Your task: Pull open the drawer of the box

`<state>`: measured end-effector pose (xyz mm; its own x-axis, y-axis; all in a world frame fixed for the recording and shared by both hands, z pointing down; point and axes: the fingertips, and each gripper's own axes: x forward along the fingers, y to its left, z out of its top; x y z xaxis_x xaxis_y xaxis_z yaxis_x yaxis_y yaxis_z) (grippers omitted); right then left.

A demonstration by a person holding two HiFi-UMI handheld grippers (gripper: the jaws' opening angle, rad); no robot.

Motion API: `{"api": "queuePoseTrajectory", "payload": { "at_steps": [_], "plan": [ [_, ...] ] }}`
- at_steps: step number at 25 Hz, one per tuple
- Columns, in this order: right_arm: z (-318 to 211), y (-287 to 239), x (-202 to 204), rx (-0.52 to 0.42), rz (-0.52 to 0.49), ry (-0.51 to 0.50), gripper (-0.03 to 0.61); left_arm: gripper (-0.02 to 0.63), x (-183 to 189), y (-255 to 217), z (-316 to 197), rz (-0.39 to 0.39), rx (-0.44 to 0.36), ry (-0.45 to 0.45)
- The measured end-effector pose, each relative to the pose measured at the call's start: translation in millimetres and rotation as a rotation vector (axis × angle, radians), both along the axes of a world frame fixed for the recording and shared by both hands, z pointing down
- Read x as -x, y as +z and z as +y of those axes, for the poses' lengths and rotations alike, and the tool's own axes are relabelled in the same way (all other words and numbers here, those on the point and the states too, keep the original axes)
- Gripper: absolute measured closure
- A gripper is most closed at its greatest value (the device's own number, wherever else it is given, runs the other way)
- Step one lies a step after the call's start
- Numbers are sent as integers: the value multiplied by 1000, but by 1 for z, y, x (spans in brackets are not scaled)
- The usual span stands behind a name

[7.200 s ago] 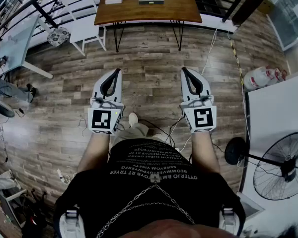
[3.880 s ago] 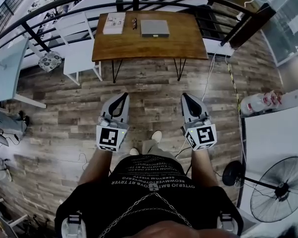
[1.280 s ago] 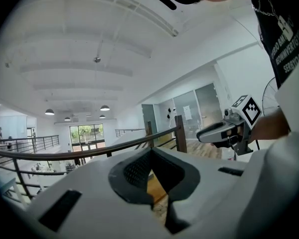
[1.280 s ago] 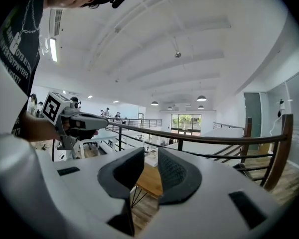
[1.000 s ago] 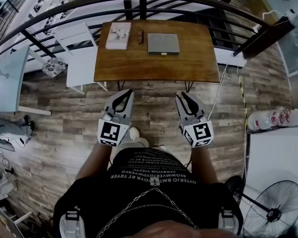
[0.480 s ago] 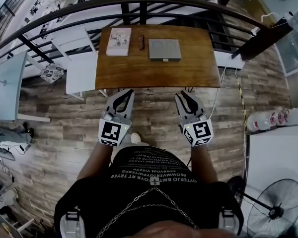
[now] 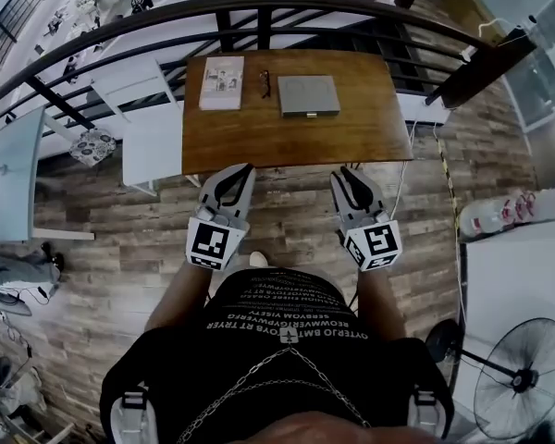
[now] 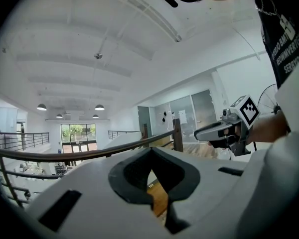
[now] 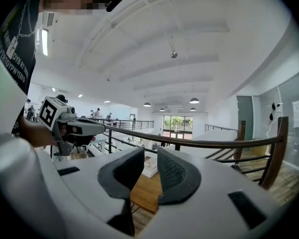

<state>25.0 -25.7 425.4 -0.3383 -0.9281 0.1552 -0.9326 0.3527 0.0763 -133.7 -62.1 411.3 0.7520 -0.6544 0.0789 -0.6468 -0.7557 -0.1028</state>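
Moved: both are closer than a second ago. The left hand-held gripper (image 7: 240,170) and right hand-held gripper (image 7: 343,175) now have their tips at the near edge of the surface (image 7: 370,128) in the head view, where a strip of floor (image 7: 287,215) separated them before.
Left hand-held gripper: held out level, tips pressed together, nothing between them. Wood shows only through the bowed gap lower down between the pads.
Right hand-held gripper: alongside the left one and well apart from it. Its jaws are spread a little and empty, and the surface shows through the gap.
Box: the flat grey box (image 7: 308,95) lies in the middle of the surface, beyond both sets of tips. Neither one touches it.
Drawer: the drawer (image 7: 309,112) faces the person and looks pushed in, with a small tab on its near edge.
Beside the box: glasses (image 7: 265,83) lie just to its left in the head view, then a booklet (image 7: 222,82) further left.
Behind: a dark railing (image 7: 259,6) curves past the far side of the surface.
Lower right: a fan (image 7: 523,387) stands on the floor.
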Motion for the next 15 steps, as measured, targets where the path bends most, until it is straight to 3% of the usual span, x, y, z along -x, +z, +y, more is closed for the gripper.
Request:
{"api": "queuePoseTrajectory", "payload": {
  "at_steps": [6, 15],
  "plan": [
    [0, -3, 19, 19, 20, 12, 508, 615, 28, 10, -7, 19, 33, 4],
    [-3, -5, 25, 26, 32, 16, 508, 615, 42, 15, -6, 27, 44, -1]
  ]
}}
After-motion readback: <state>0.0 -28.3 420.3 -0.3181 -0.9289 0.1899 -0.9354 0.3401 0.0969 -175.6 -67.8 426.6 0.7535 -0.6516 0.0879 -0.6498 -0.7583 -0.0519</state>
